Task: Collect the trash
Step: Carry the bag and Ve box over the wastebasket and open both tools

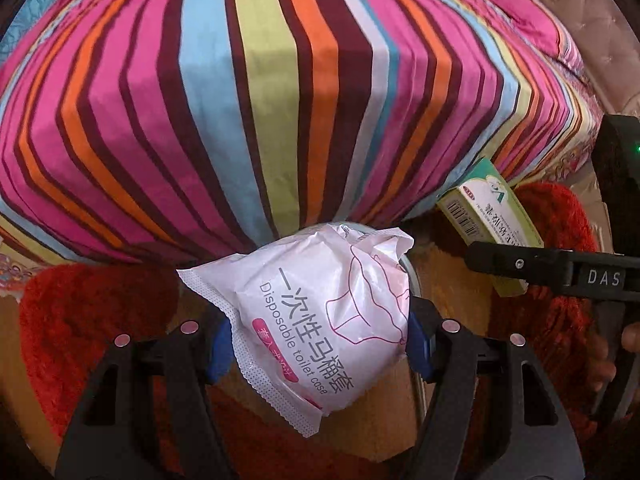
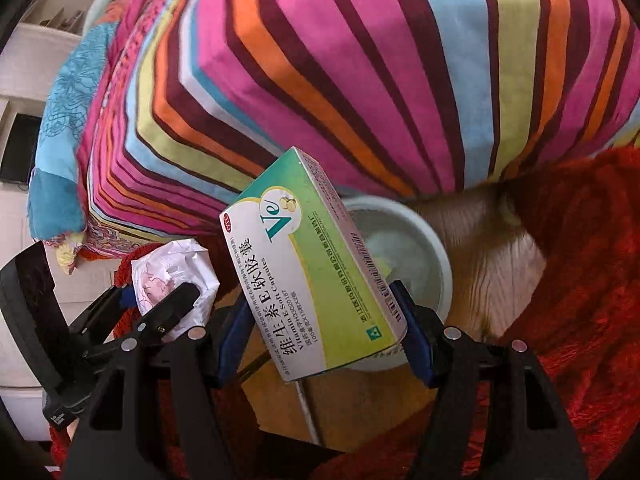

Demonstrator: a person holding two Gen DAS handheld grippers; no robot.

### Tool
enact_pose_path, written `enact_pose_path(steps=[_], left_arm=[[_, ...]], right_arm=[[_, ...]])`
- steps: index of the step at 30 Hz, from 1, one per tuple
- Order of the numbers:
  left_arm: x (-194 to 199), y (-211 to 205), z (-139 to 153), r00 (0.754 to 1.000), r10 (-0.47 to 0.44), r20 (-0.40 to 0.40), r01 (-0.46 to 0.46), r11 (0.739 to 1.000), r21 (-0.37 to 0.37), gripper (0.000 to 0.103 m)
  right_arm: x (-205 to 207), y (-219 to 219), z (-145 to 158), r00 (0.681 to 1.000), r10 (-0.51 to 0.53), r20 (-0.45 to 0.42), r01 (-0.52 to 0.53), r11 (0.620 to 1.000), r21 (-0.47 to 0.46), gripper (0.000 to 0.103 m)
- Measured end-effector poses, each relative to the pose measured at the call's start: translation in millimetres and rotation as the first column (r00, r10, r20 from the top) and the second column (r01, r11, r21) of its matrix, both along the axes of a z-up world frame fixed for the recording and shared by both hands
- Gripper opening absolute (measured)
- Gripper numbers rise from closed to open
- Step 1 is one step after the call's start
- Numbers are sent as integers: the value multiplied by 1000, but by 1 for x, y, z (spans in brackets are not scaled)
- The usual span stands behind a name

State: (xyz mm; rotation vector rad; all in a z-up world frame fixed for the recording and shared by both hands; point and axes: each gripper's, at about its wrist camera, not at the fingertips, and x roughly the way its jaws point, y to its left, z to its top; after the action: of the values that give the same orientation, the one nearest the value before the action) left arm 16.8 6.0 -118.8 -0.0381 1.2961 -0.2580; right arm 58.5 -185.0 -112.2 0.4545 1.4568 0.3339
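Observation:
My left gripper (image 1: 320, 344) is shut on a white and pink packet (image 1: 320, 320) printed "Disposable toilet case", held above the floor by the bed. The packet also shows in the right wrist view (image 2: 176, 272), between the left gripper's fingers (image 2: 176, 300). My right gripper (image 2: 324, 340) is shut on a green and white Vitamin E capsule box (image 2: 308, 272), held tilted over a pale round bin (image 2: 424, 248). The box (image 1: 488, 212) and the right gripper's finger (image 1: 552, 264) show at the right of the left wrist view. A sliver of the bin's rim (image 1: 412, 276) shows behind the packet.
A bed with a bright striped cover (image 1: 280, 100) fills the upper part of both views. A red shaggy rug (image 2: 580, 280) lies on the wooden floor (image 2: 488, 264) around the bin. A blue pillow (image 2: 64, 120) lies at the bed's left end.

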Motion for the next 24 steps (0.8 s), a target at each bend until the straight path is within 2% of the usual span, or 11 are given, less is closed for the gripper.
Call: enact_pose_path(steps=[11, 24], left_arm=[[7, -8, -43, 984, -28, -176, 30, 1000, 10, 66], [8, -14, -59, 966, -49, -254, 56, 998, 21, 68]], right_arm=[[-10, 1, -52, 977, 10, -211, 2, 998, 57, 63], [-8, 6, -62, 965, 25, -263, -12, 999, 49, 64]])
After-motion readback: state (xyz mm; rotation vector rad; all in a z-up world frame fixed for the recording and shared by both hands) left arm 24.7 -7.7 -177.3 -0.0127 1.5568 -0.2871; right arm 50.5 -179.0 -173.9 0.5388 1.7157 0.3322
